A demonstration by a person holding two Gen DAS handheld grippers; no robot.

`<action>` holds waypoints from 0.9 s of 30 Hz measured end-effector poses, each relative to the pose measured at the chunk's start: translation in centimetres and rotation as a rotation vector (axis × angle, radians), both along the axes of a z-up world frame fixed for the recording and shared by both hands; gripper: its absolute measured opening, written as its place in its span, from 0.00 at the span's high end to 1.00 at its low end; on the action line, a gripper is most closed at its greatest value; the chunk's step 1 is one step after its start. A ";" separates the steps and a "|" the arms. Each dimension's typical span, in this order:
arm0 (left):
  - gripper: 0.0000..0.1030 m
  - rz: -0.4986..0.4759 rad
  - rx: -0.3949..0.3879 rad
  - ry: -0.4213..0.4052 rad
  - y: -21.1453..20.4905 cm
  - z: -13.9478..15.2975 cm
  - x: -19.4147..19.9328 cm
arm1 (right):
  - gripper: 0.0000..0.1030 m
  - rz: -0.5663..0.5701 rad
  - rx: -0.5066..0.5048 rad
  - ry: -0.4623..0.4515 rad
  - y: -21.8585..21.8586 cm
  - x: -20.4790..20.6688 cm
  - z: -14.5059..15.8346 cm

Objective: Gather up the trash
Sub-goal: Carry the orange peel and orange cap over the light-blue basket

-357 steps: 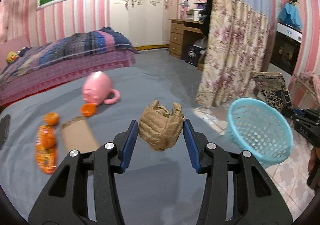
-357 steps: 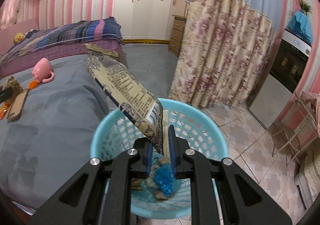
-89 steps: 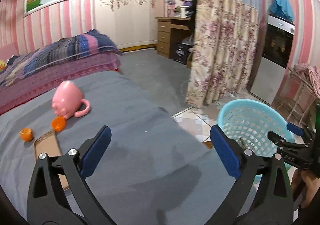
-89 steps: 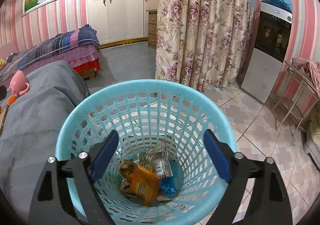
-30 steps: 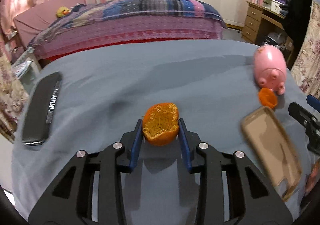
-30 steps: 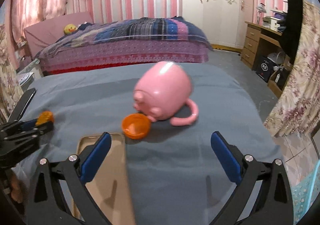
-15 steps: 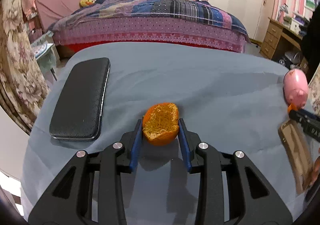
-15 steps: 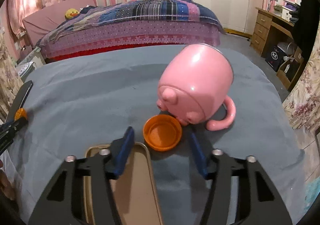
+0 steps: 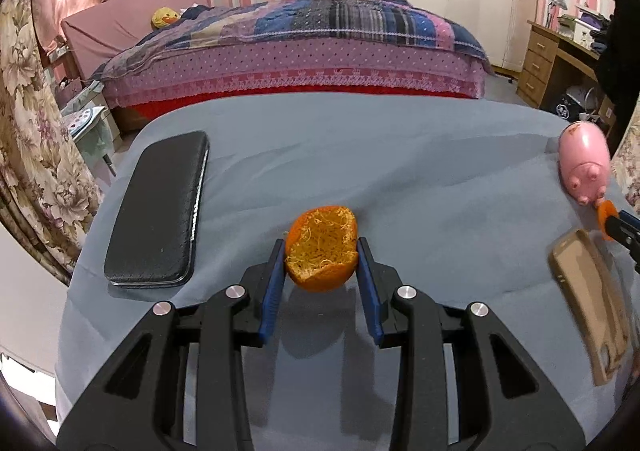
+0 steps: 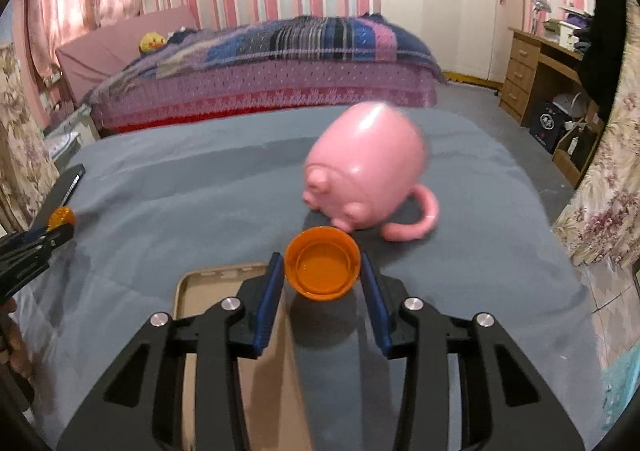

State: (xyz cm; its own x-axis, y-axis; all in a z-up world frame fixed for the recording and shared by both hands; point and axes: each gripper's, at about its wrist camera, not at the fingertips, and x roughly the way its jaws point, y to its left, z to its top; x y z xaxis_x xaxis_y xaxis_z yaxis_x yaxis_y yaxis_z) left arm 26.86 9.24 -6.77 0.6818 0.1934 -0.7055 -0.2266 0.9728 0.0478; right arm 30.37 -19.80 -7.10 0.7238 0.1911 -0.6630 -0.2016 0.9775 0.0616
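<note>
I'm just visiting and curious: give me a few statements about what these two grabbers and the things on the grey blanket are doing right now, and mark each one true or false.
1. The left gripper is closed on an orange peel. True.
2. The right gripper has an orange cap between its fingers. True.
3. The pink pig mug stands upright. False: it lies tipped on its side.
4. The black case lies right of the peel. False: it lies to the left.
5. The tan phone case sits on top of the pig mug. False: it lies flat on the blanket.
</note>
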 end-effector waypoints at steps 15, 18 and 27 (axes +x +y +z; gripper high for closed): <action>0.68 -0.184 -0.073 -0.078 -9.6 4.4 -1.9 | 0.62 -0.065 -0.064 -0.075 -10.4 -6.7 4.2; 0.68 -0.226 -0.068 -0.088 -12.6 5.1 -2.4 | 0.62 -0.096 -0.070 -0.077 -13.3 -7.9 4.6; 0.68 -0.339 -0.112 -0.123 -21.5 6.4 -4.1 | 0.62 -0.222 -0.124 -0.091 -22.3 -12.8 5.7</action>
State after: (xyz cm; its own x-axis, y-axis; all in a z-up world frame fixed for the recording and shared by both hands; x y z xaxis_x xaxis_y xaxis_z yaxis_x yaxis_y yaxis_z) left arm 22.79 -12.24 -0.39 0.7751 -0.1313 -0.6180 0.1117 0.9912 -0.0705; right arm 17.53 -42.10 -1.42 0.7968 -0.0576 -0.6015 0.0193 0.9974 -0.0699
